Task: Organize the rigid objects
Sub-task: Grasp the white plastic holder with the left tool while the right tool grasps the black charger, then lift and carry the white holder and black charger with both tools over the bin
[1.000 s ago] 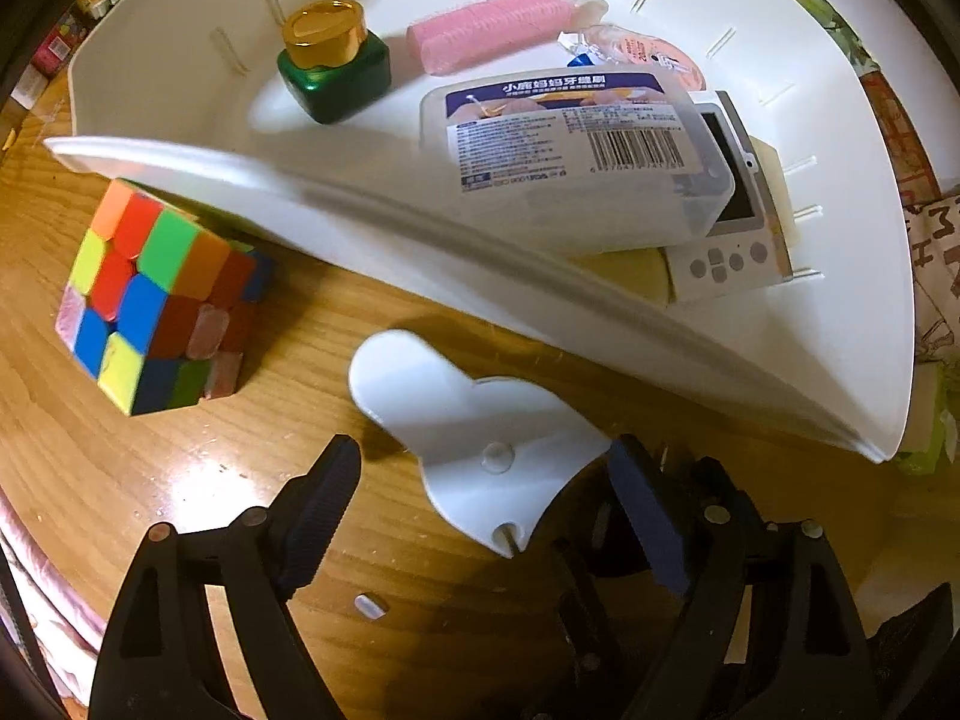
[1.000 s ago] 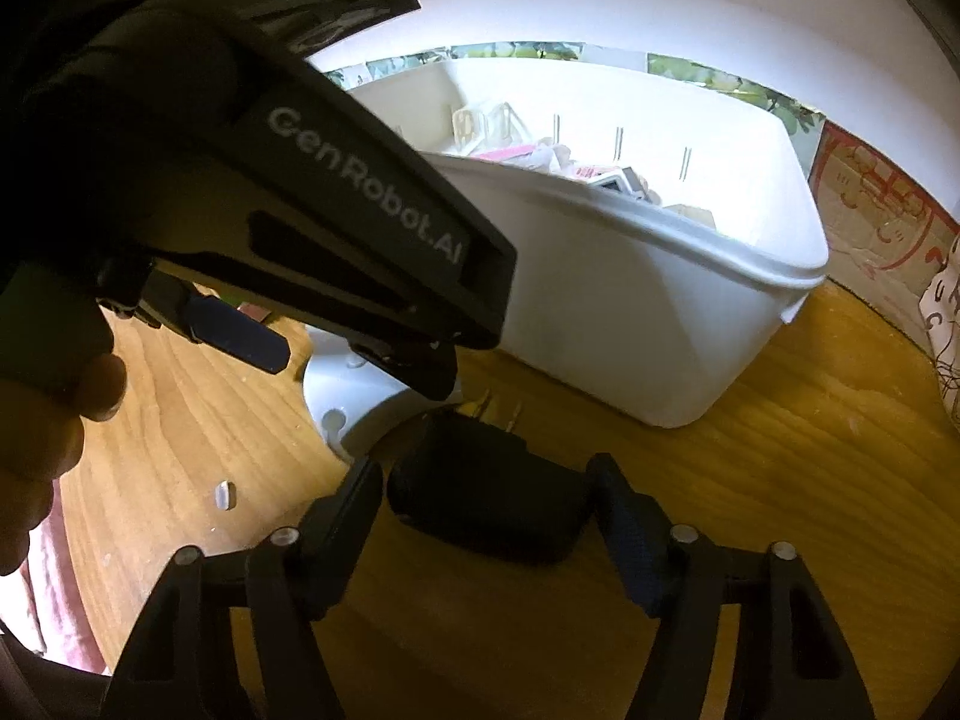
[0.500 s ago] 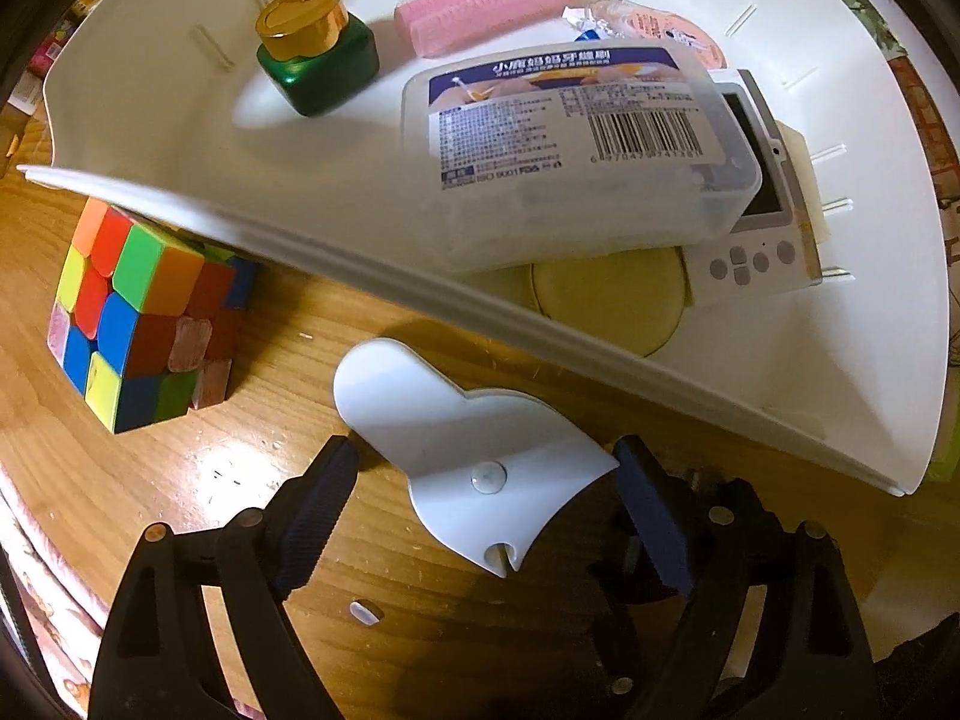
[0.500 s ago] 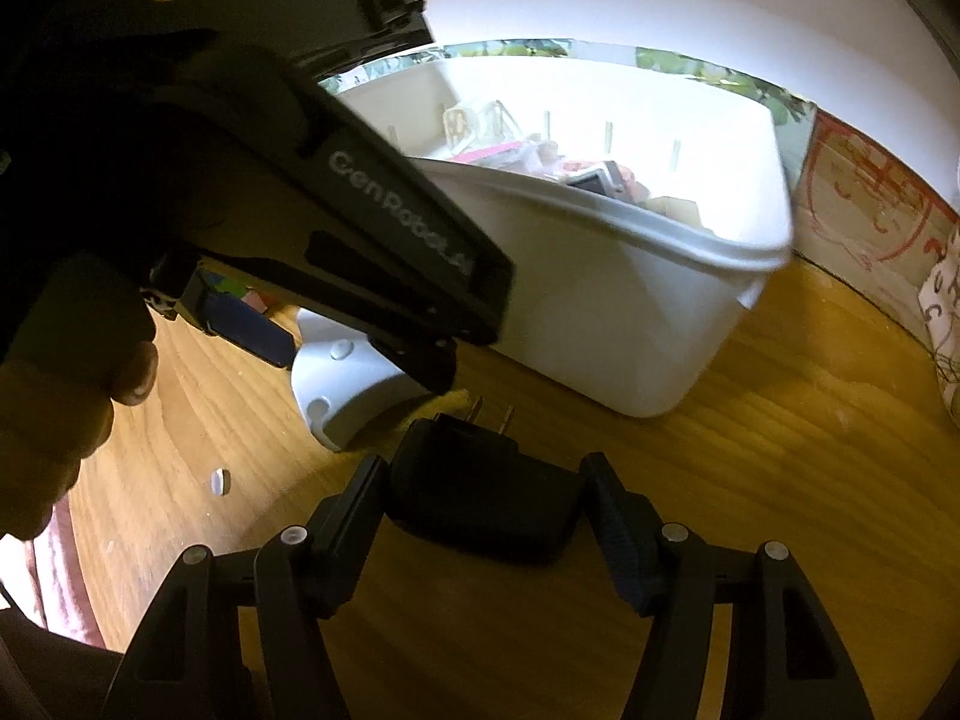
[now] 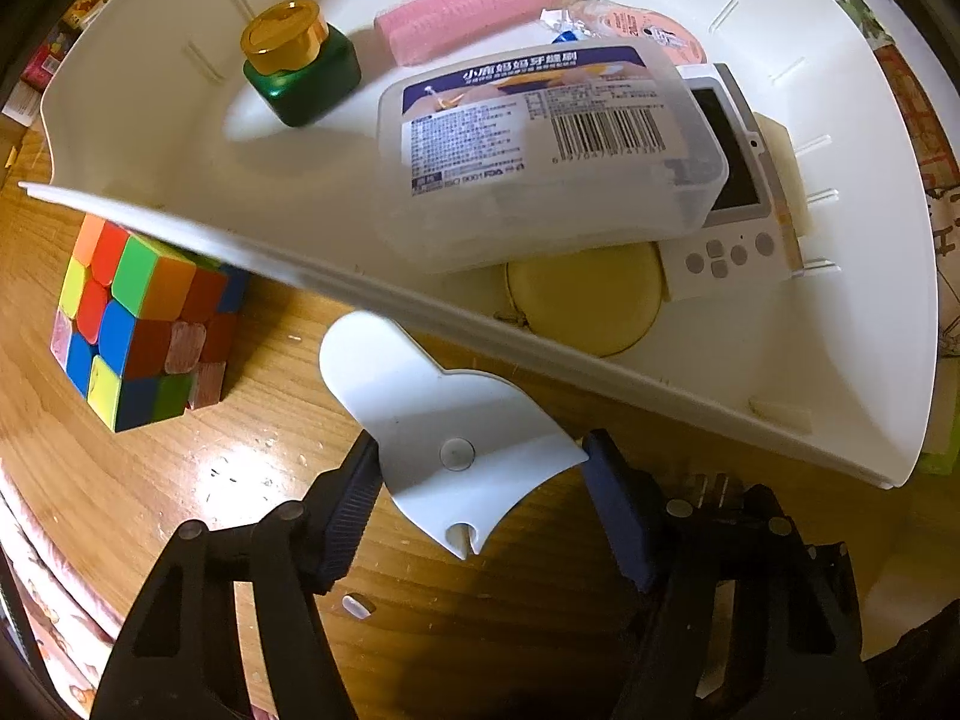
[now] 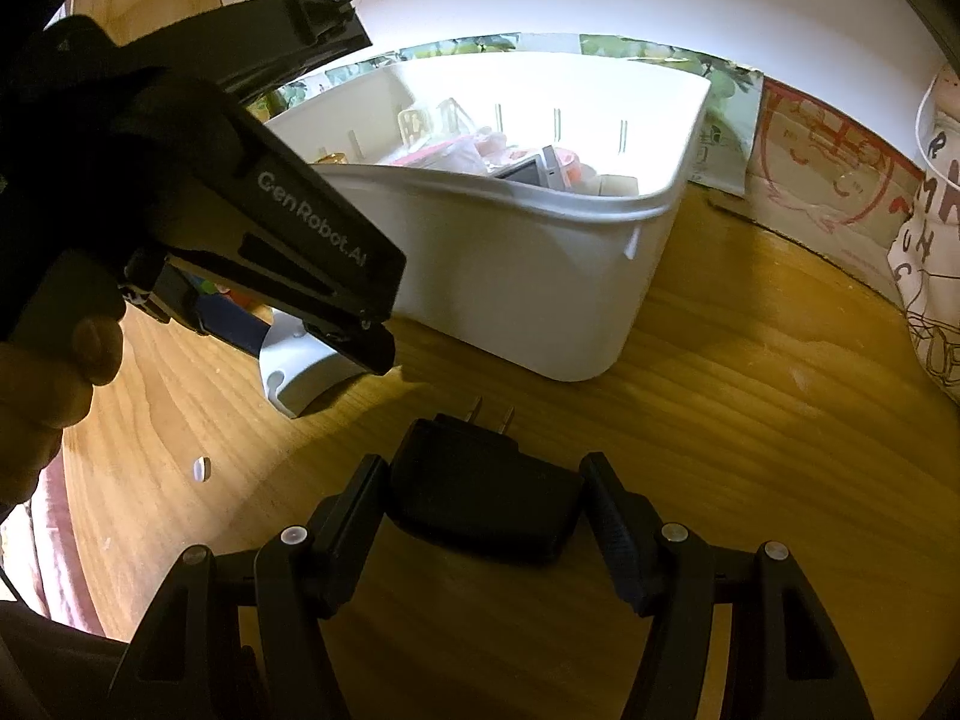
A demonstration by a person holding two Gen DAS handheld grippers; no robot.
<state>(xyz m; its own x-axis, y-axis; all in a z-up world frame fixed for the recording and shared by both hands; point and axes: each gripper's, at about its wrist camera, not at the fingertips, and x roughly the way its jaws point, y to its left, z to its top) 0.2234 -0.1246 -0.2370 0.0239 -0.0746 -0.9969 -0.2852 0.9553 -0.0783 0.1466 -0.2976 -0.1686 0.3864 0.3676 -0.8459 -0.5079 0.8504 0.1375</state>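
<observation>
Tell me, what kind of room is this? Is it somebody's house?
Probably a home, maybe a child's room. A wooden table stands against a wall, with childlike crayon drawings propped behind it. A white bin holds household bits, and a colourful puzzle cube sits beside it.

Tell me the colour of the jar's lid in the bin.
Gold, on a green jar; clearest in the left wrist view.

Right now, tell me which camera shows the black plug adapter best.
The right wrist view: the black plug adapter sits whole between the right gripper pads, prongs toward the white bin. The left wrist view hides it behind the left gripper.
</observation>
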